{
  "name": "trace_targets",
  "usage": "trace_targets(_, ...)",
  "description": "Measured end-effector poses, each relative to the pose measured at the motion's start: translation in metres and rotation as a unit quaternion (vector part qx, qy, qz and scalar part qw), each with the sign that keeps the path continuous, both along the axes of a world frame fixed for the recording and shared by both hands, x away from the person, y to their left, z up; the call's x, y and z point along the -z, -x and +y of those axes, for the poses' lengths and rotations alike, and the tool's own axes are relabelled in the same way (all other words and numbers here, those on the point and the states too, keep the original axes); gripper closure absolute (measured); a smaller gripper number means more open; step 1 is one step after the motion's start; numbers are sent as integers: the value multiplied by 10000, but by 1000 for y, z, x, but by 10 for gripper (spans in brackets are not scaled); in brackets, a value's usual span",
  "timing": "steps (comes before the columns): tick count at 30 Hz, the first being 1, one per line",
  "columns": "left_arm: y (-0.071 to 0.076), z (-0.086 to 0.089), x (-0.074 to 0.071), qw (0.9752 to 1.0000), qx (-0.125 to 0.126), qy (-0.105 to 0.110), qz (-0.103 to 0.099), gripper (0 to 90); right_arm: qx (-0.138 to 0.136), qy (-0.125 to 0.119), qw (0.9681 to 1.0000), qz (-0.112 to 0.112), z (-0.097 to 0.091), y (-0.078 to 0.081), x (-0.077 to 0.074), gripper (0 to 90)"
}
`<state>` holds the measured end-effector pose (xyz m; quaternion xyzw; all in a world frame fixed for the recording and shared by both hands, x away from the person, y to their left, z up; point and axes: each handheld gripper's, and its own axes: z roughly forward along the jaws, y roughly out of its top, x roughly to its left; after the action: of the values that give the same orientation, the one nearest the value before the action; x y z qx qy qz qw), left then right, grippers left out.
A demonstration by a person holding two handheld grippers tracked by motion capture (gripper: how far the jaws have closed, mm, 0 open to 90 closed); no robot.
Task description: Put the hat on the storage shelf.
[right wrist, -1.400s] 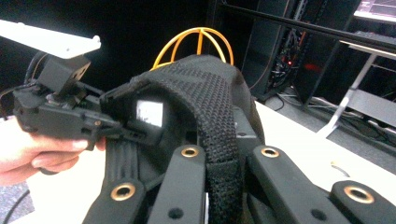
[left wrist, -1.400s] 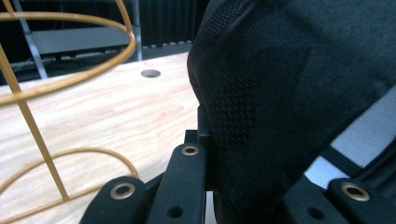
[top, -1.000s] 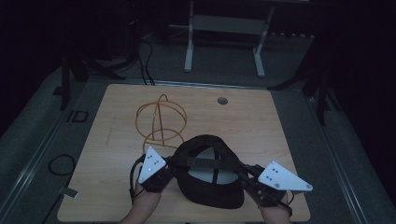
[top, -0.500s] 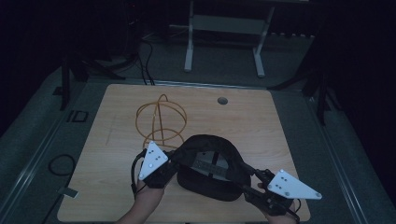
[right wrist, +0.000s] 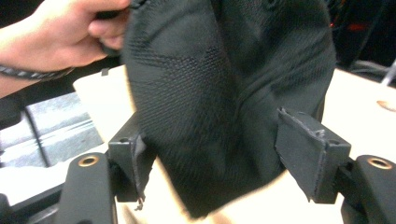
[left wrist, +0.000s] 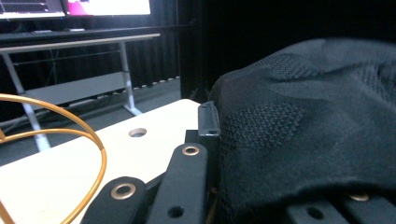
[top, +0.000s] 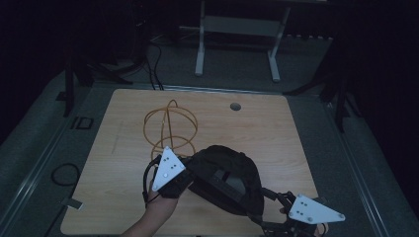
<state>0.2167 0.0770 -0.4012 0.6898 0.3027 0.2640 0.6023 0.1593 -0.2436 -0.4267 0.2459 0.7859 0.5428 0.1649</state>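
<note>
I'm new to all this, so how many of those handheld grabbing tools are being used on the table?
2. The left gripper is clamped on the near-left edge of the black cap. The right gripper is at the table's near-right corner, jaws open around the cap's other side.

Dim room: pale wooden table (top: 276, 128) with a round hole (top: 235, 106) near its far edge at frame center, grey carpet floor (top: 356, 163) around it, a white-legged desk frame (top: 237, 29) top center, possibly lit monitors (left wrist: 70, 5) upper left.
</note>
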Motion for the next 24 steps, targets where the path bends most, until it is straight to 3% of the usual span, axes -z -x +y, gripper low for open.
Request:
trace_targets(5,-1,5,1,9992,358,-4,-172,890,-101,7,9999,-125,-18,5,0,315)
trace_targets(8,-4,8,1,9979,621,-43,-188,889,-10,42,9994,-348,-30,3,-8,345)
trace_targets(12,-10,16,1,9941,1076,113,-115,889,-1,180,9982,-578,-38,-6,-21,380)
trace_targets(16,-16,21,-2,9865,1602,326,-4,889,-179,173,9970,-729,-34,-13,-33,389)
trace_targets(18,-21,23,-3,9791,1990,400,95,889,-331,226,9959,-806,-26,-14,-37,389)
trace_targets(20,-26,23,-3,9692,2407,470,206,889,-505,278,9947,-855,-16,-16,-41,388)
trace_targets(22,-30,22,-2,9645,2591,431,258,889,-657,320,9931,-921,-6,-17,-43,388)
trace_targets(24,-31,20,0,9622,2679,409,270,889,-843,379,9908,-987,4,-18,-43,388)
